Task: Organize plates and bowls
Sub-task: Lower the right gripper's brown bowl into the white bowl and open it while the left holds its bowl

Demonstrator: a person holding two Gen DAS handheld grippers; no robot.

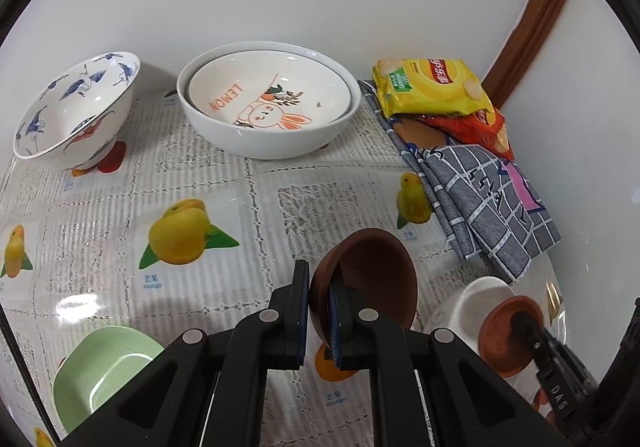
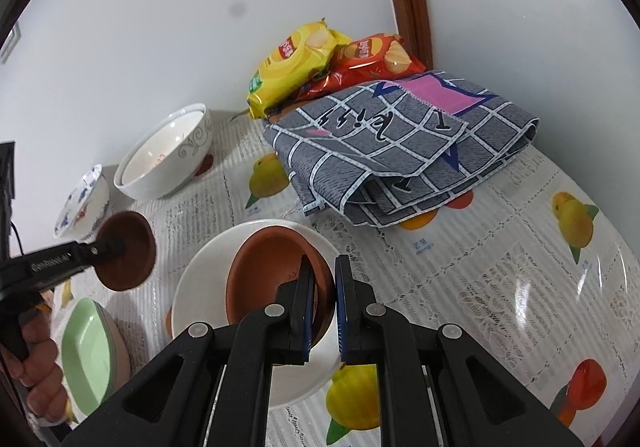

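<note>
My left gripper (image 1: 320,303) is shut on the rim of a small dark brown bowl (image 1: 372,275), held tilted above the tablecloth. The right wrist view shows that same bowl (image 2: 132,251) at the left, with the left gripper (image 2: 118,246) on it. My right gripper (image 2: 323,267) is shut on the rim of a terracotta-brown dish (image 2: 268,271), which is tilted over a white plate (image 2: 196,299). Seen from the left wrist, that dish (image 1: 504,339) and the white plate (image 1: 476,299) are at the lower right.
At the back stand a blue crane-pattern bowl (image 1: 76,107) and a big white bowl (image 1: 264,139) with a "LEMON" rabbit plate (image 1: 268,91) inside. A green square dish (image 1: 100,367) sits near left. Folded grey cloth (image 2: 400,151) and chip bags (image 2: 296,59) lie by the wall. A hand (image 2: 36,367) grips the left handle.
</note>
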